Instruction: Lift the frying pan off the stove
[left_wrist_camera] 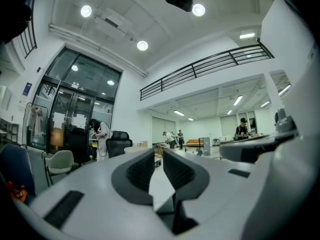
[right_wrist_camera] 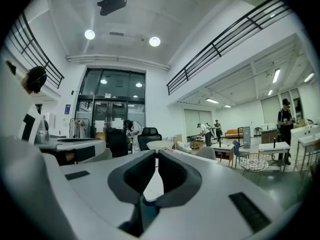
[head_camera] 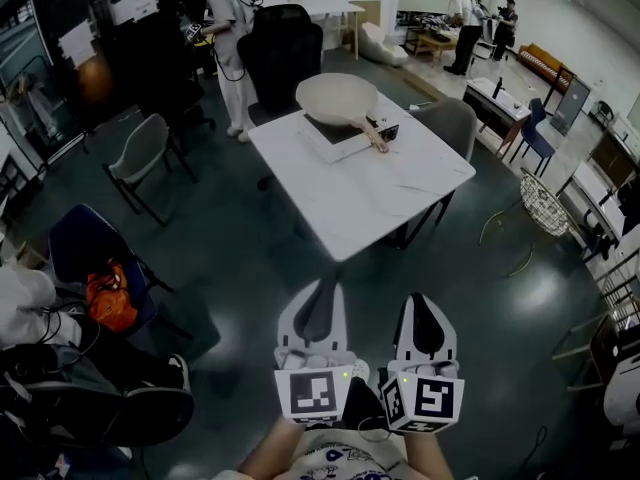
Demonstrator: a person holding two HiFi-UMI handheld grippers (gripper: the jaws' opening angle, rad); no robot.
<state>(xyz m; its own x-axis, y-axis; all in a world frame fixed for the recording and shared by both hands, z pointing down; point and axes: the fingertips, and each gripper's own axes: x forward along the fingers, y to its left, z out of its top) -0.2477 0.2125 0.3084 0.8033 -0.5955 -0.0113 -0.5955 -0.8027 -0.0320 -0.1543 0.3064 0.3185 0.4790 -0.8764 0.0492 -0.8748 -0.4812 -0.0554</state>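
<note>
The frying pan [head_camera: 337, 98] is round and shallow with a pale cream finish. Its straight, light brown handle [head_camera: 374, 138] sticks out toward the near right. The pan sits on a flat stove [head_camera: 328, 142] with a white body and a dark top, and it covers most of that top. The stove stands at the far end of a white square table [head_camera: 400, 198] in the middle of the room, so the pan lies over the table's far corner. A black office chair [head_camera: 285, 53] stands just behind that corner and a grey chair [head_camera: 450, 123] is at the table's right side. Both grippers are well apart from the pan, on the near side of the table and short of its near corner, over the dark glossy floor [head_camera: 240, 258]. The left gripper [head_camera: 322, 293] and the right gripper [head_camera: 425, 303] are held side by side, close together and level, both pointing toward the table. The pan is ahead of them and far off, roughly in line with the left one. On each gripper the jaws are closed, tips together, with nothing between them; in each gripper view only the white table edge shows through the slit behind the tips.
</note>
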